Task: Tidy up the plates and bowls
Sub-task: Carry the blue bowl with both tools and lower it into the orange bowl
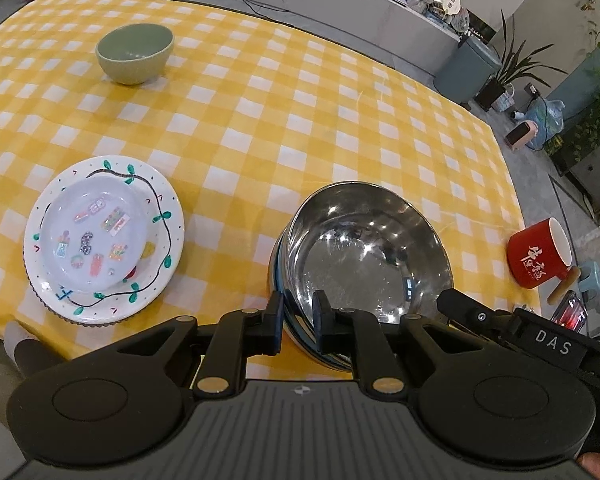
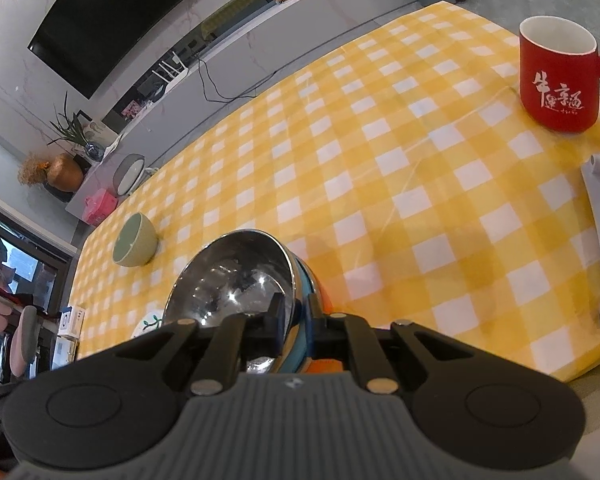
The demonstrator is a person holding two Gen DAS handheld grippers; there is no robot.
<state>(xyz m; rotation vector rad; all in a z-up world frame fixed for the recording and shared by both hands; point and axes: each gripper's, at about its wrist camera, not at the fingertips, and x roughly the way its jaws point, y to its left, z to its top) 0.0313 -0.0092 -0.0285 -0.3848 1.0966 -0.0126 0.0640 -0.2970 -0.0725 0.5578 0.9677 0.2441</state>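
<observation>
- Nearest to me is the steel bowl [image 1: 364, 248], its rim right at my left fingers [image 1: 298, 320], which sit narrow on its near wall, one pad outside and one inside.
- My right fingers [image 2: 294, 316] pinch the same bowl [image 2: 228, 280] at the rim on its other side, almost fully closed on the thin metal, so both hands hold this one bowl.
- The steel bowl seems to be nested on a blue one [image 2: 306, 292]; a blue edge shows just under its rim, and something orange shows below that, too hidden to name.
- The bowl sits tilted toward my left rather than level on the tabletop [image 1: 300, 100].
- The green bowl [image 1: 135, 53] stands well apart, far across the cloth, ahead and to the left.
- The stacked plates [image 1: 104, 240] lie to the left of the steel bowl, a small clear plate on the leafy one.
- My left hand is the nearer one to both; I judge the coming move turns on carrying the bowls leftward and away toward the green one.
- The red mug [image 2: 556, 80] stays off to the right, clear of that path.
</observation>
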